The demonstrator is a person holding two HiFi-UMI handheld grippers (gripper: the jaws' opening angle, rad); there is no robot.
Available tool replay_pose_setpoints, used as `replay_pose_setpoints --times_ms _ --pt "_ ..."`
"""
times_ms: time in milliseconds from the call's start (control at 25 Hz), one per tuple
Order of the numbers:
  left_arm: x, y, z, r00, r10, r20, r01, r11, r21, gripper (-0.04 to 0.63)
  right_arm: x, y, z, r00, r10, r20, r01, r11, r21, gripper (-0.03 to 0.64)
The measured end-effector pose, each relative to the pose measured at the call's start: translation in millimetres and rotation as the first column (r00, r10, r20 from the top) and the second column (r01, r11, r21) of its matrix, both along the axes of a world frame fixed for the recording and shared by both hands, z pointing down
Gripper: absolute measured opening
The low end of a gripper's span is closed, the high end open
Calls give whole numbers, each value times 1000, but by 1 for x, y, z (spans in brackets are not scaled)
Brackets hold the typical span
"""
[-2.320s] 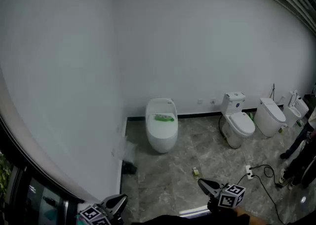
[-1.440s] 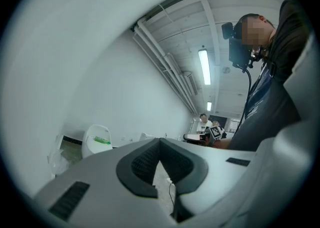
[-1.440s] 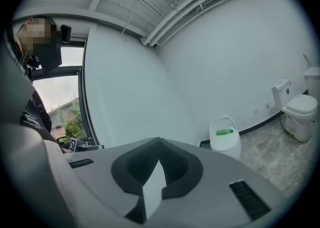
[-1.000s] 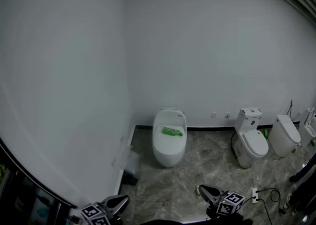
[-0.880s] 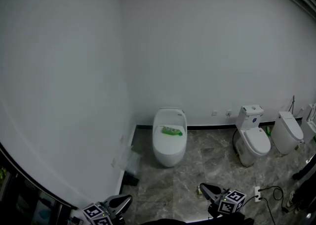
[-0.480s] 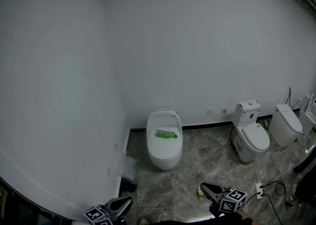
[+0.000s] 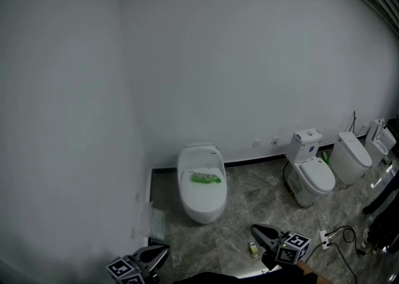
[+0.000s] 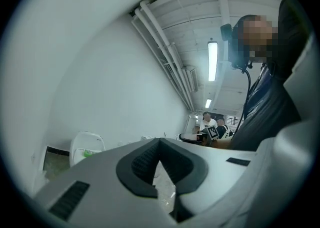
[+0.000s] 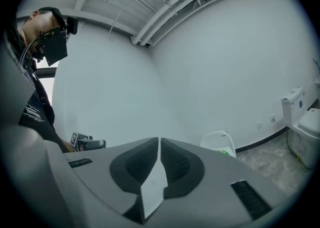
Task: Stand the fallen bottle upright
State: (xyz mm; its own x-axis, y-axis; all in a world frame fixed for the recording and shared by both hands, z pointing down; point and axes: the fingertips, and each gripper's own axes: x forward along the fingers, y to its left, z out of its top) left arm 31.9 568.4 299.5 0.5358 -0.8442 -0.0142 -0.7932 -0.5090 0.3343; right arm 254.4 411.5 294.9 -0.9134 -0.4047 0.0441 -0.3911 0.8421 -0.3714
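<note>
We see open floor [image 7: 249, 200] before the oval toilet [image 7: 201, 190]; walls [image 7: 249, 77] stand behind and left of it, another toilet [image 7: 307, 171] to its right.

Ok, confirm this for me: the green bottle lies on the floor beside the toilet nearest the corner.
Not quite. The green bottle lies on top of the toilet nearest the corner, not on the floor beside it. The head view shows it.
</note>
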Motion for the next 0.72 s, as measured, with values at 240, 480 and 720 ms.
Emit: replay_pose_setpoints --times_ms 240,480,720 --pt "-62 -62 2 999 37 -6 -37 999 -17 14 -64 -57 -2 1000 32 0 -31 999 -16 57" --pt "-73 -123 21 1000 12 -19 -13 999 -42 14 -74 -121 27 999 -1 -42 0 1000 -26 66" --pt "-59 -240 15 996 -85 -27 83 995 -52 14 -67 -254 30 998 -63 -21 62 997 -50 71"
